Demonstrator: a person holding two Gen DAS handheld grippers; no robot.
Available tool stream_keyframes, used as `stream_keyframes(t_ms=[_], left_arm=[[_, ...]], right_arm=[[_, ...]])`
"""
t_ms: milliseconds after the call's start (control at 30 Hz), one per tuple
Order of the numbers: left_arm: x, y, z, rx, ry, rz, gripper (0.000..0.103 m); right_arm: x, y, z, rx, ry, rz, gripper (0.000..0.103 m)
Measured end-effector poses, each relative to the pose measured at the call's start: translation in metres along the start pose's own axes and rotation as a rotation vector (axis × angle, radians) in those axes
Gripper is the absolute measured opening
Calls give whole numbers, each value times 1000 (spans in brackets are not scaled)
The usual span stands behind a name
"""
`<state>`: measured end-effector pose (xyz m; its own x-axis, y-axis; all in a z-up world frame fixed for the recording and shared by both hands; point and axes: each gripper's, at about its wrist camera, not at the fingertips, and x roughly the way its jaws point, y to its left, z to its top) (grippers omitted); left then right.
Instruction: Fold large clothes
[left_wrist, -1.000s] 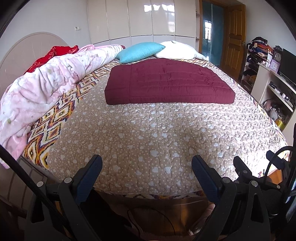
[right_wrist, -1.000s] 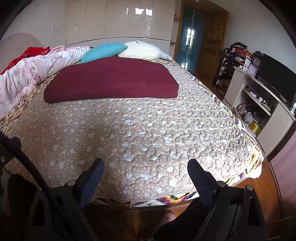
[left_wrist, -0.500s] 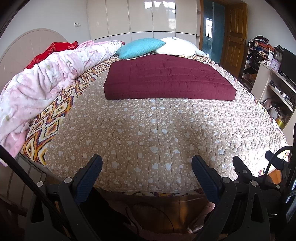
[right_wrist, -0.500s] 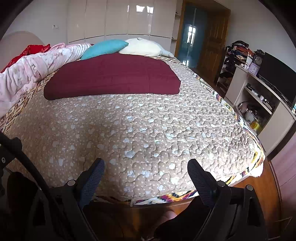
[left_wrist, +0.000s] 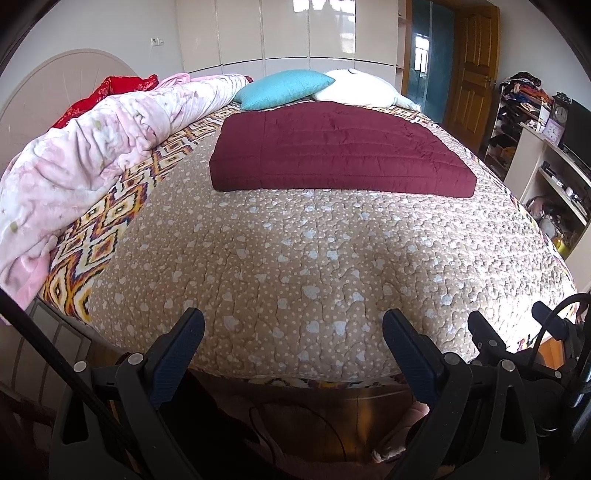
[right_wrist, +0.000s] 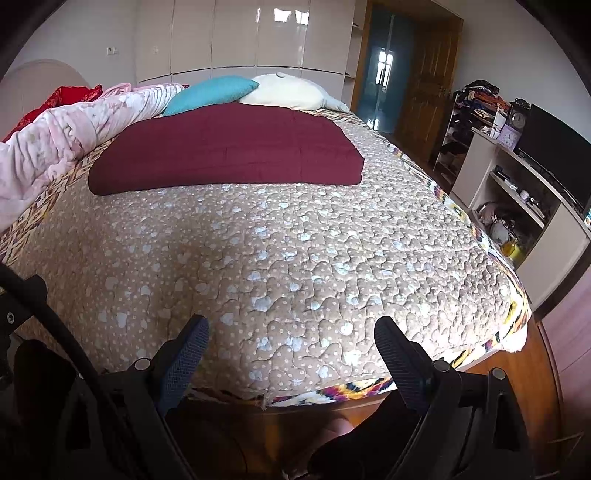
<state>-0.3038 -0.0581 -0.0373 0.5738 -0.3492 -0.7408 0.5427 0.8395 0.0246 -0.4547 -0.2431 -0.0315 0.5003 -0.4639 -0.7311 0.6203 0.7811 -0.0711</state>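
A folded maroon quilted garment (left_wrist: 340, 155) (right_wrist: 225, 151) lies flat on the far half of the bed, in front of the pillows. My left gripper (left_wrist: 293, 328) is open over the bed's near edge, nothing between its fingers. My right gripper (right_wrist: 291, 334) is open too, also at the near edge and empty. Both grippers are well short of the maroon piece. The right gripper's body (left_wrist: 517, 343) shows at the lower right of the left wrist view.
The bed carries a tan heart-print quilt (left_wrist: 314, 266) (right_wrist: 295, 251). A pink blanket (left_wrist: 92, 147) (right_wrist: 62, 136) is heaped along its left side. A teal pillow (left_wrist: 284, 88) and a white pillow (left_wrist: 354, 86) lie at the head. Shelving with a TV (right_wrist: 546, 173) stands to the right.
Both cameras have risen and tipped a little forward, so the bed sits lower in view and slightly closer. Both grippers stay open. The maroon piece has not moved.
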Motion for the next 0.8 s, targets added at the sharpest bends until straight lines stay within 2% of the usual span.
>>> stream_keyframes(t_ms=[800], left_arm=[[15,8,-6,-30,42,-7,97]], right_arm=[[12,6,-8,-30,46,7,94]])
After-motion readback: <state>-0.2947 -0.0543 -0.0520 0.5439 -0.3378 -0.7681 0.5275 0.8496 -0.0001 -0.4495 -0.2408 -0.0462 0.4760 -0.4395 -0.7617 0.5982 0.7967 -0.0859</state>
